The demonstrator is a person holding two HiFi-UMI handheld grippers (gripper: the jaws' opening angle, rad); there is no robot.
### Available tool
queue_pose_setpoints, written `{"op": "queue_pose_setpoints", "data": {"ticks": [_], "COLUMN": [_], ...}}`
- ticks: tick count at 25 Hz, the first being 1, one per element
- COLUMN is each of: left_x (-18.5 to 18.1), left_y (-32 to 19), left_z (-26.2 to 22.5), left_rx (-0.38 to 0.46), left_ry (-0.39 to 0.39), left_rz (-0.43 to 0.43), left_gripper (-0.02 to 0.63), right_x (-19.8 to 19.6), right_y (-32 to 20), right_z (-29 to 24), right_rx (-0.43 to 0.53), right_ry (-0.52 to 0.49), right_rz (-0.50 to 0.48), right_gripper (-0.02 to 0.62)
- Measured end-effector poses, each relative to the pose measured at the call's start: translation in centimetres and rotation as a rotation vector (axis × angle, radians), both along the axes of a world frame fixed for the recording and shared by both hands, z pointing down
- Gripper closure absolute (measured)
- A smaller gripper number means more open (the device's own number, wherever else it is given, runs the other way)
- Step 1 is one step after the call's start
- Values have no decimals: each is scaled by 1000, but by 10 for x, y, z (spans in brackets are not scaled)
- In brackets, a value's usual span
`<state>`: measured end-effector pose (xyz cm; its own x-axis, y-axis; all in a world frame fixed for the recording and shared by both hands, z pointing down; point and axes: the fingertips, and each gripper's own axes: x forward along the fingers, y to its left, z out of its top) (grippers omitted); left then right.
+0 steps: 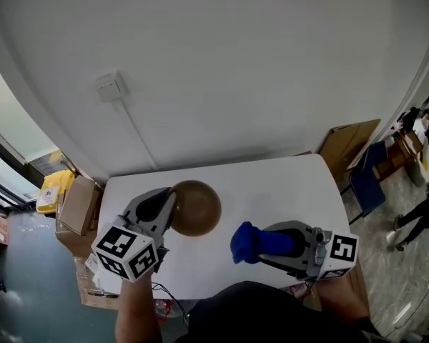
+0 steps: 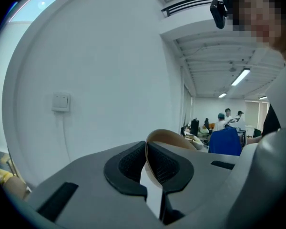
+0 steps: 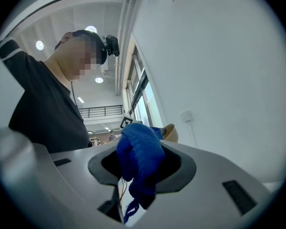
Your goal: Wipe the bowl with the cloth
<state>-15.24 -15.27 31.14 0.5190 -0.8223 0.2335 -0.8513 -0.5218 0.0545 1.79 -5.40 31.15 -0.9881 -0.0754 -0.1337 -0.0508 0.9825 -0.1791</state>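
A brown bowl hangs above the white table, its underside turned toward the head camera. My left gripper is shut on the bowl's rim; in the left gripper view the thin tan rim runs between the two black pads. To the right, my right gripper is shut on a bunched blue cloth. The cloth fills the jaws in the right gripper view and a loose end hangs below. The bowl shows just beyond the cloth, a short gap away.
A white wall with a switch and a cable stands behind the table. Cardboard boxes sit on the floor at the left, a blue chair and a brown board at the right. A person stands close behind both grippers.
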Motion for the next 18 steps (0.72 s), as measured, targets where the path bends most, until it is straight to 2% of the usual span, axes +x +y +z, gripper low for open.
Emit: {"op": "queue_pose_setpoints", "data": {"ticks": [5,12,18], "left_x": [-8,-14,-14], "left_y": [-27,-69,-106], "left_z": [43,119,191], "left_rx": [-86,-195,-287], "left_ry": [45,112,117], "left_rz": [-39,-74,-99], "left_gripper": [581,581,581], "right_x": [-2,-20,-28], "right_y": [-22,-45,-54], "right_z": [27,73,105], "right_rx": [-113,-225,-291], "right_ry": [10,61,78], "right_rz": [60,73,96], "right_gripper": [451,451,451]}}
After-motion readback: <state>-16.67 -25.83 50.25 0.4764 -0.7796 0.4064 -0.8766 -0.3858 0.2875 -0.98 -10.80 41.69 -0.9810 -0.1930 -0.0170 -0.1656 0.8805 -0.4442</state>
